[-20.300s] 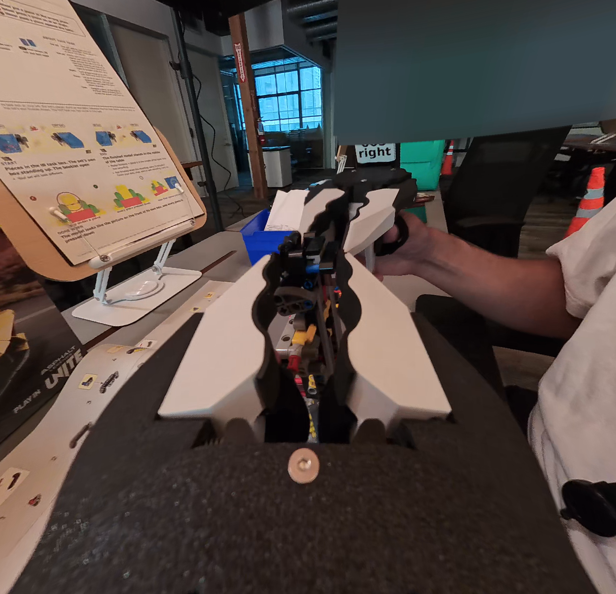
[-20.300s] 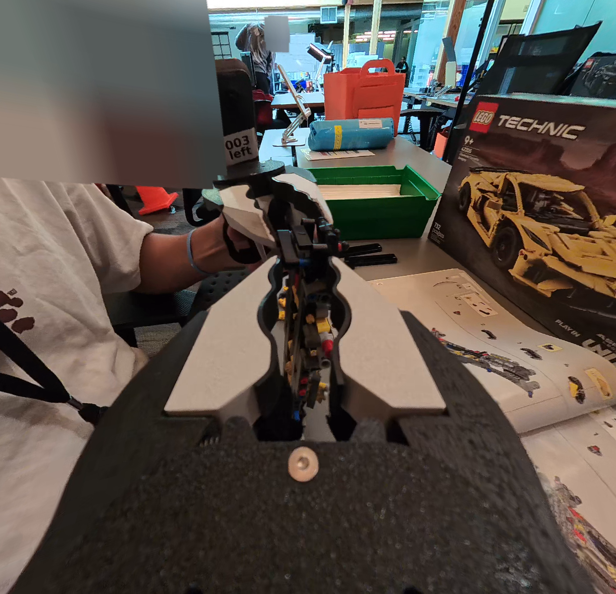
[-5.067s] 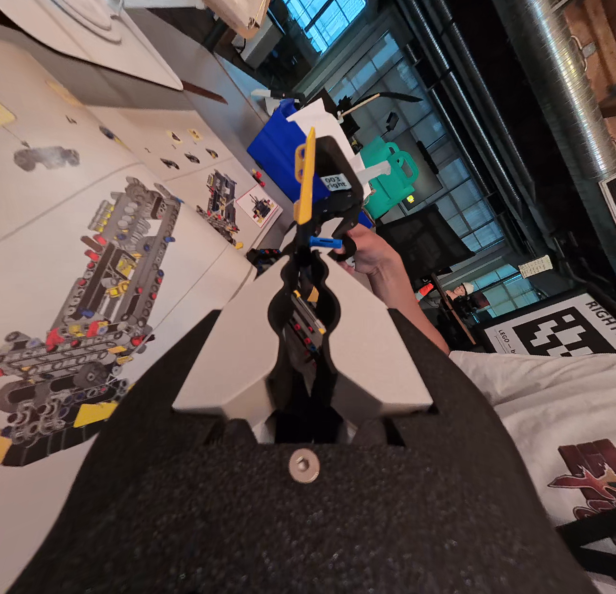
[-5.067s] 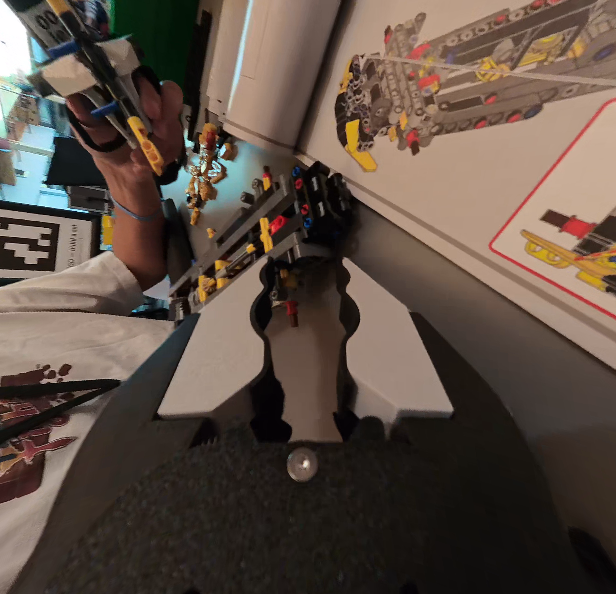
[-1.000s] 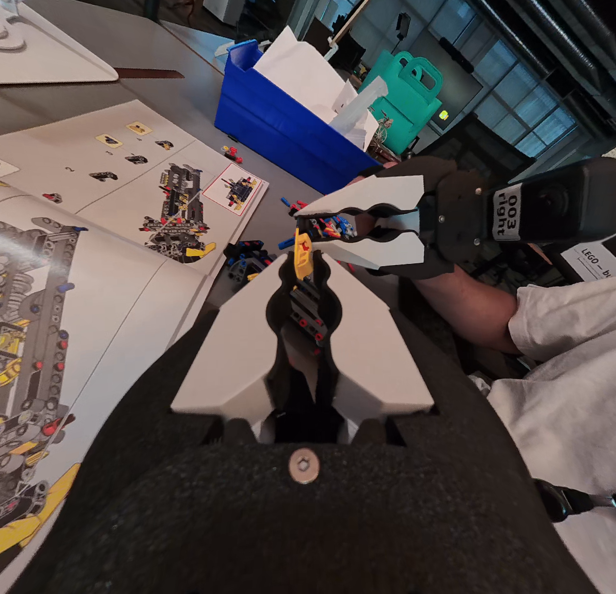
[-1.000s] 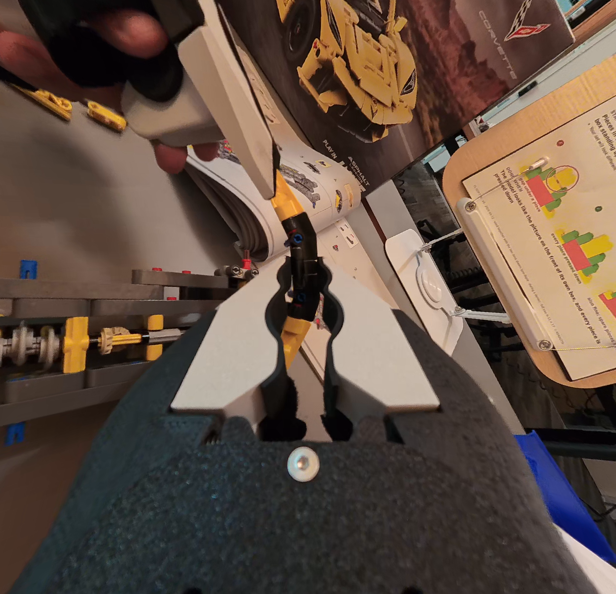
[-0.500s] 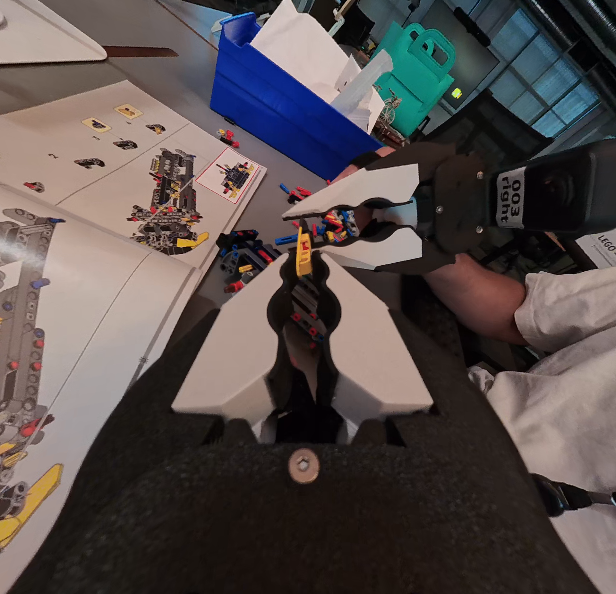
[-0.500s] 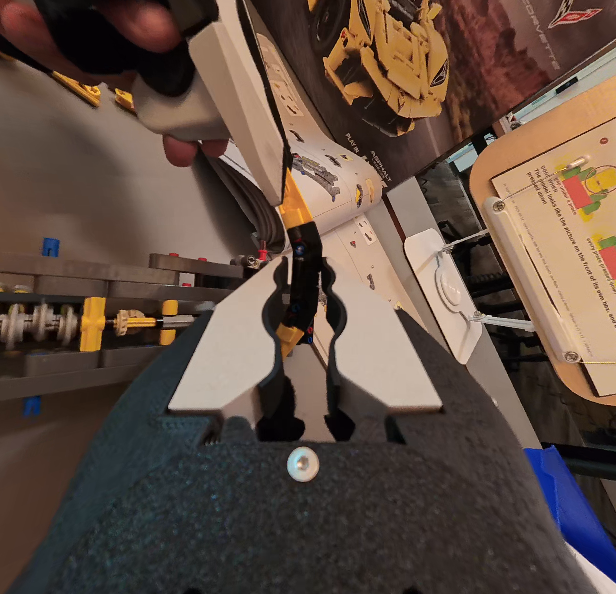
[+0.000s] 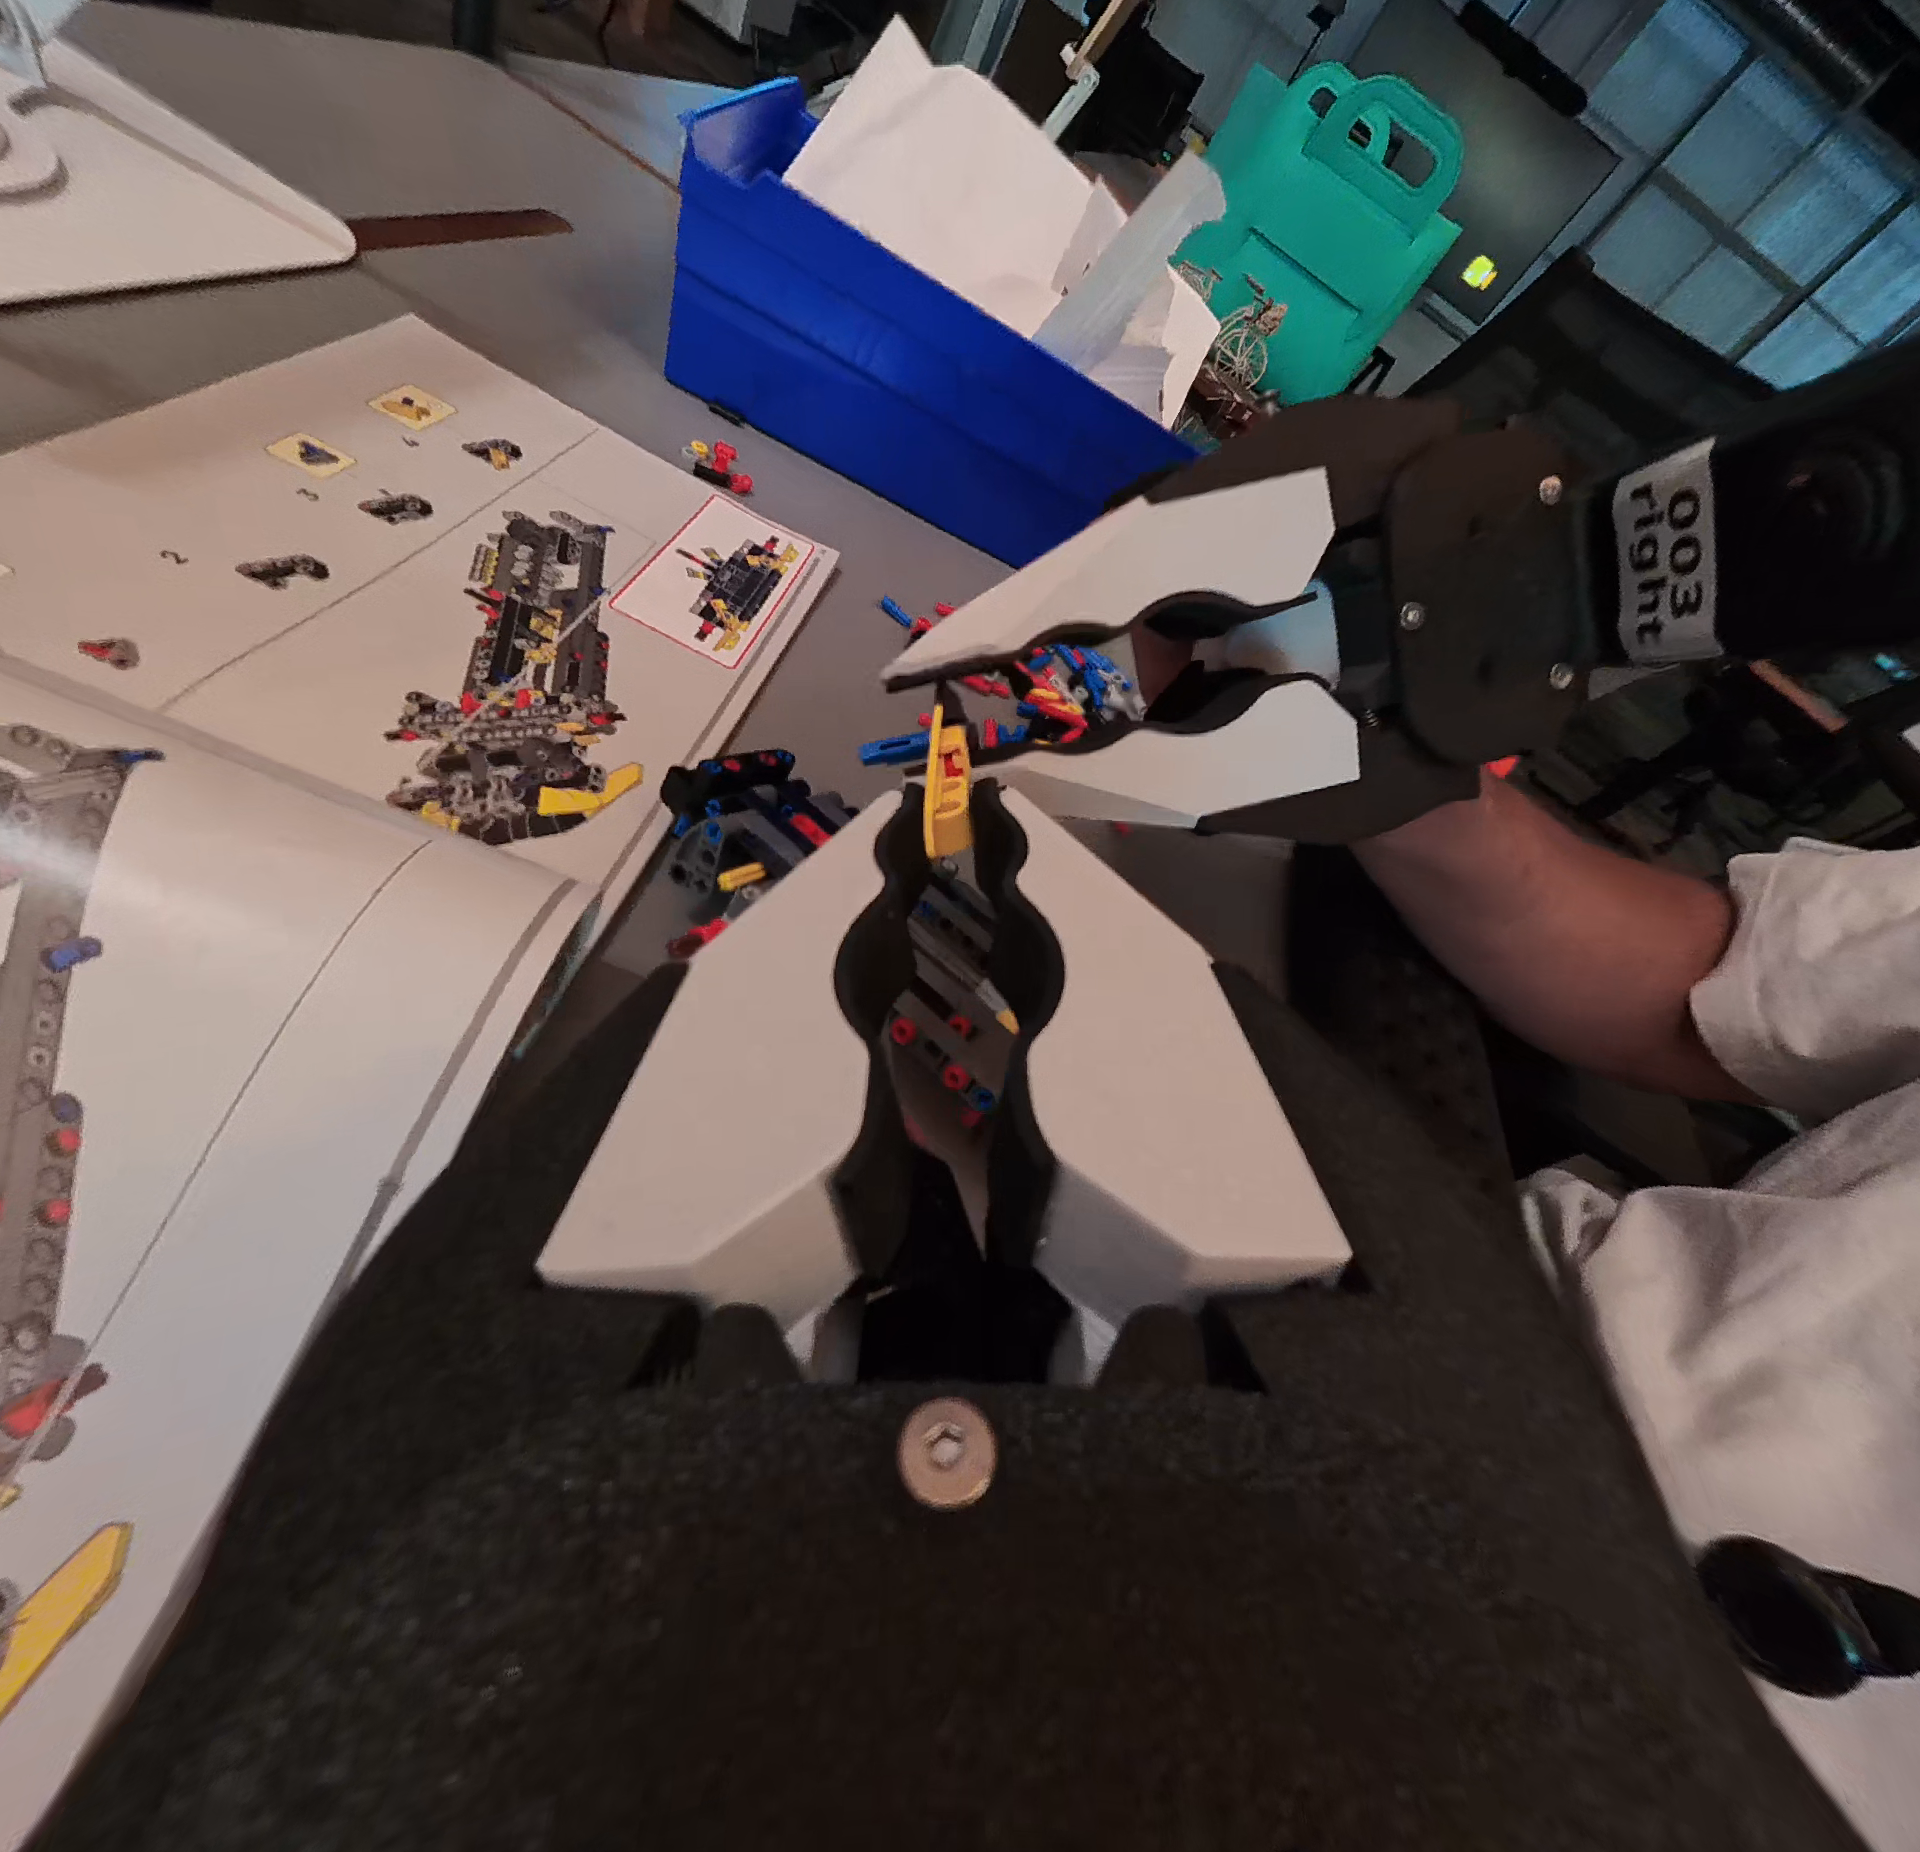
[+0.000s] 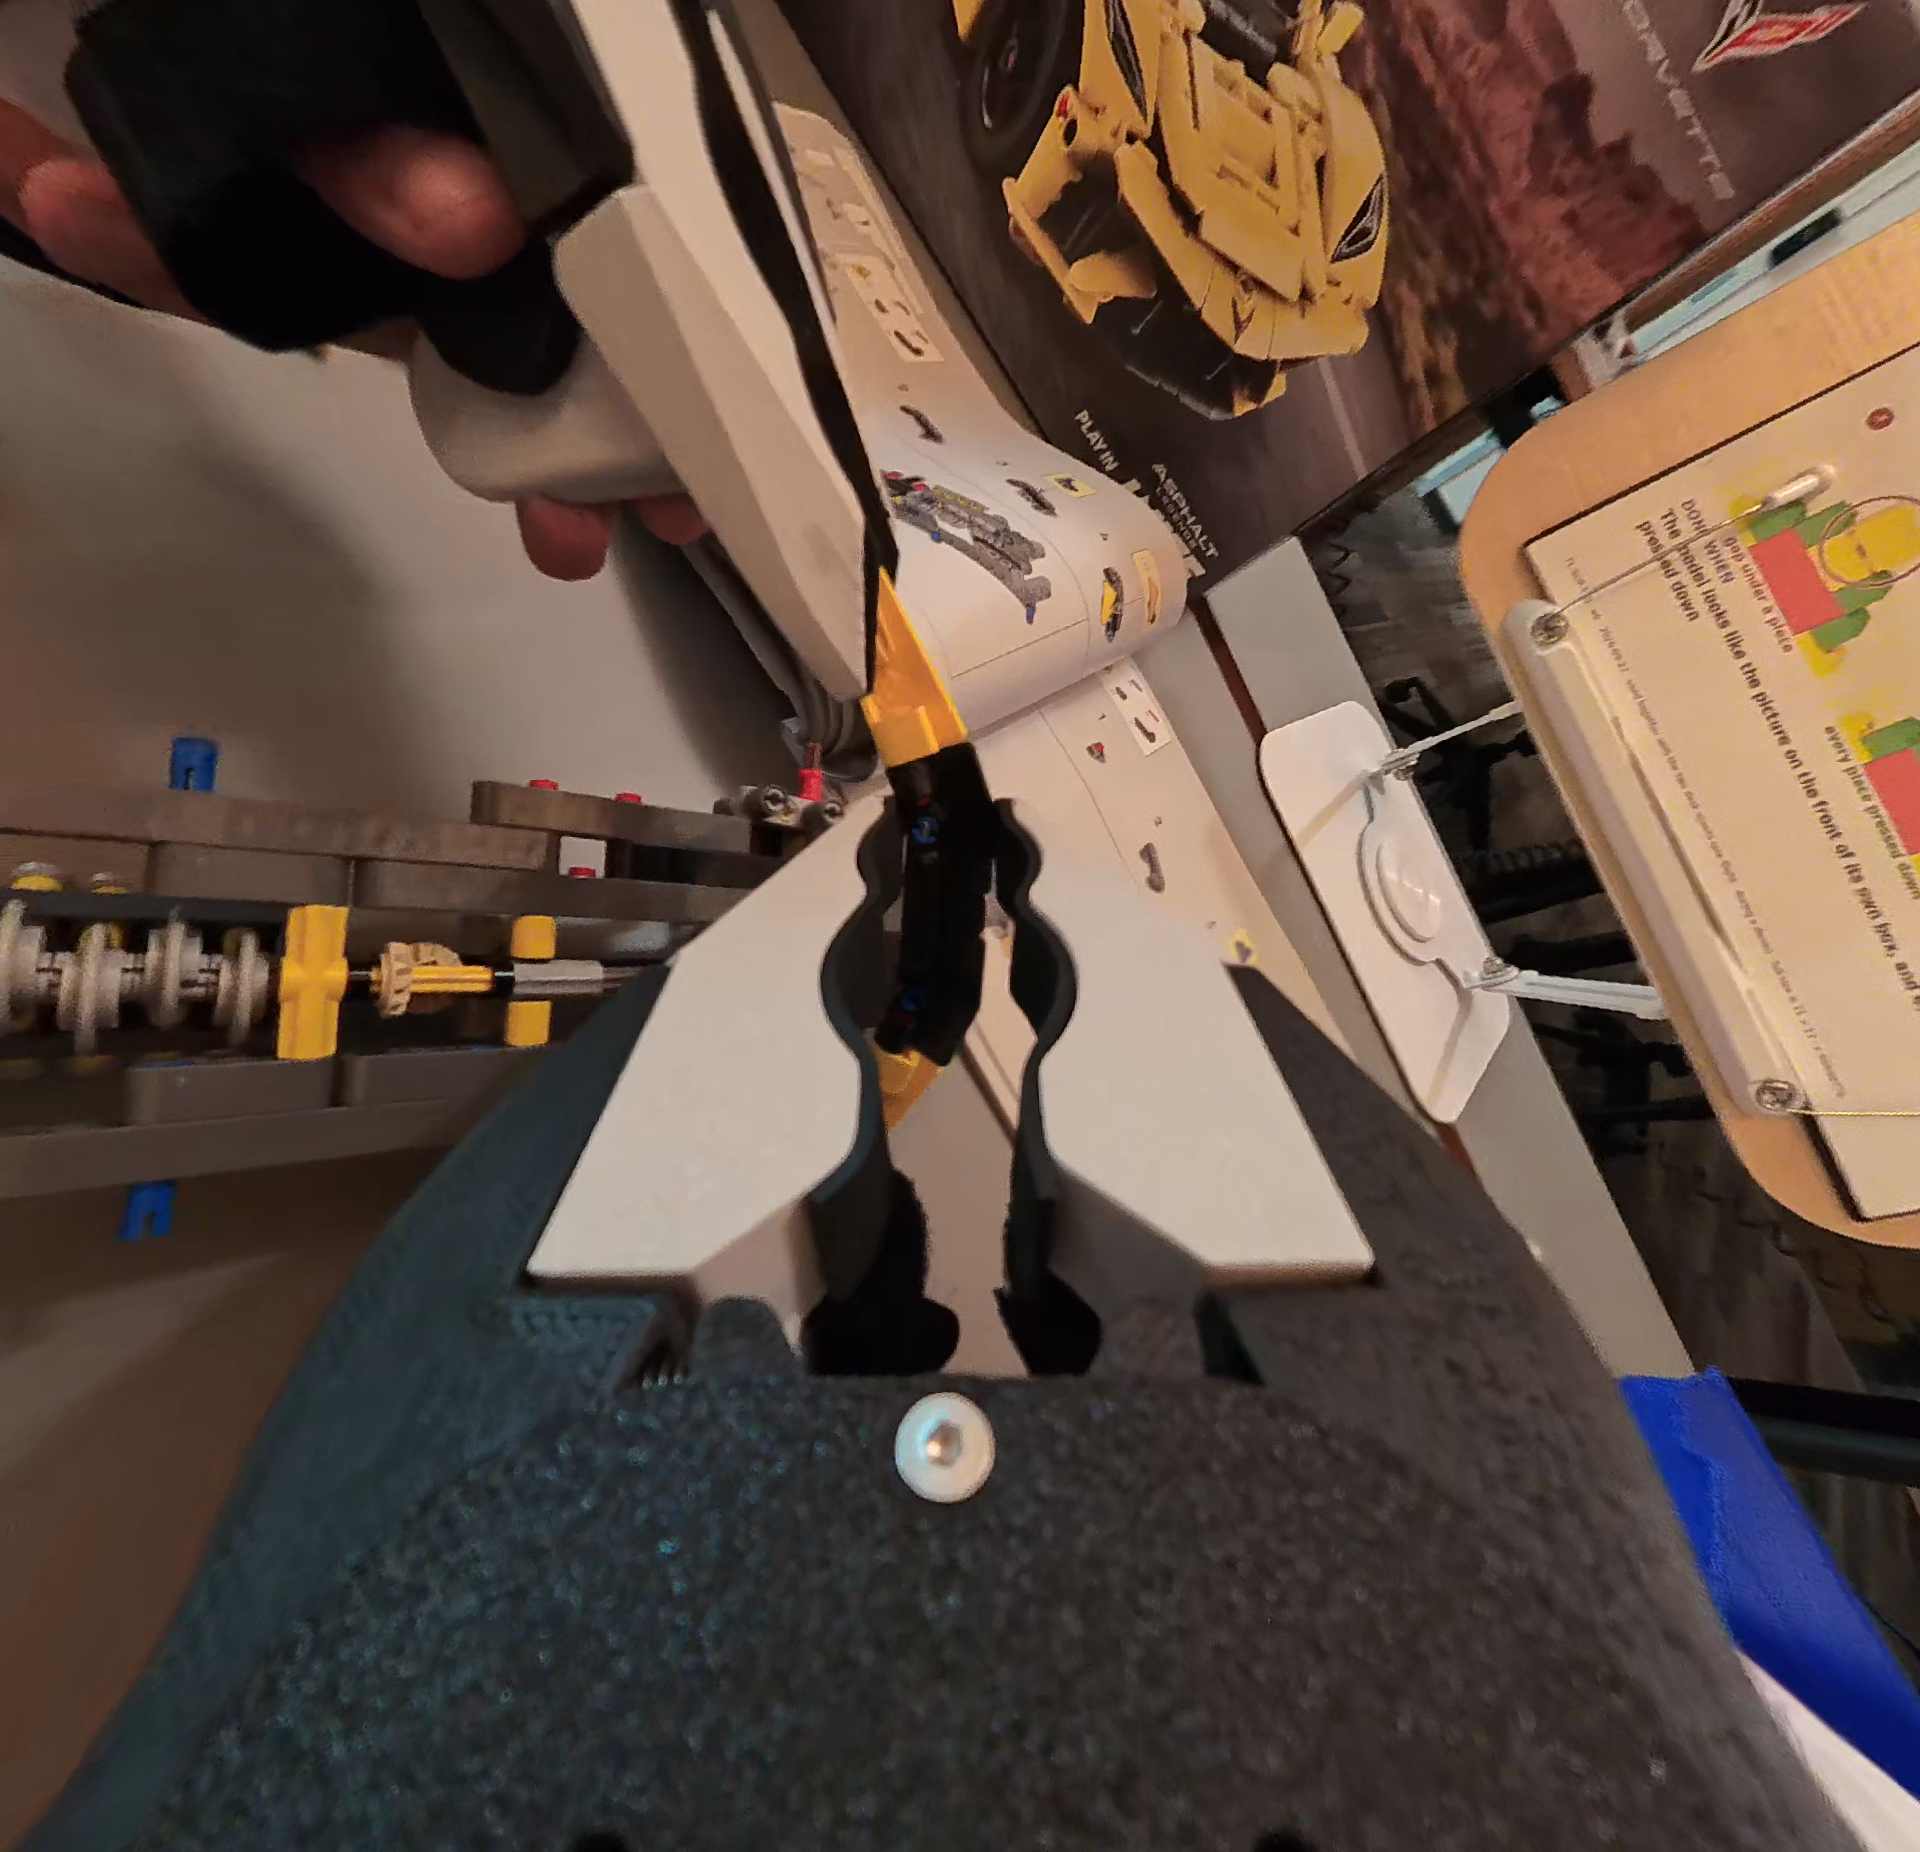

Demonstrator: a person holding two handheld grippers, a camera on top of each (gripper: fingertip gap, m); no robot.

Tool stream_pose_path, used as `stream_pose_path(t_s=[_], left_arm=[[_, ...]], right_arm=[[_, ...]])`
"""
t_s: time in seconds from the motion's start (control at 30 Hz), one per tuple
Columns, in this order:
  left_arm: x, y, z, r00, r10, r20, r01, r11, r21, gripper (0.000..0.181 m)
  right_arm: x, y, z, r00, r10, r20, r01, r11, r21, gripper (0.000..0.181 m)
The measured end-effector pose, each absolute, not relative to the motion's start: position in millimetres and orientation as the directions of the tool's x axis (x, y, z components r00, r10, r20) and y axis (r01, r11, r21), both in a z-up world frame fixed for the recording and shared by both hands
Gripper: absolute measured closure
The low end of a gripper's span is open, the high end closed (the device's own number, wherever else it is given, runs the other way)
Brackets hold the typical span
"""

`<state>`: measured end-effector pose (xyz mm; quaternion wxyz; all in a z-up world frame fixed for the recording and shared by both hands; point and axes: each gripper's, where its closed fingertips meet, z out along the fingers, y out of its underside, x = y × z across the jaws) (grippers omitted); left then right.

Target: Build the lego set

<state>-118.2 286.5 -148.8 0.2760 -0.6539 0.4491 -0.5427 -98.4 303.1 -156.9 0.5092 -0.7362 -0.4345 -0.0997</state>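
Bin (image 9: 883,368) behind open booklet (image 9: 312,763), loose pieces (image 9: 748,826) between them

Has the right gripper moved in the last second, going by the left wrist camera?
Yes. The right gripper has opened and drawn nearer, now overlapping the blue bin's near corner. The camera moved too.

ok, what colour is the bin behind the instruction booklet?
Blue bin, with white paper sticking out; the left wrist view shows it best.
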Motion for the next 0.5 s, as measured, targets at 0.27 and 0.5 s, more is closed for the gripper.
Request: stream_pose_path(t_s=[0.27,0.5], left_arm=[[-125.0,297.2,-198.0,0.246,-0.802,0.544,-0.438,-0.592,-0.676,0.118],[-117.6,273.2,-215.0,0.28,-0.622,0.731,-0.504,-0.743,-0.44,0.125]], right_arm=[[-33.7,293.6,-119.8,0.861,0.338,0.379,0.437,-0.113,-0.892,0.165],[-19.0,297.9,-129.7,0.899,0.379,0.218,0.293,-0.153,-0.944,0.165]])
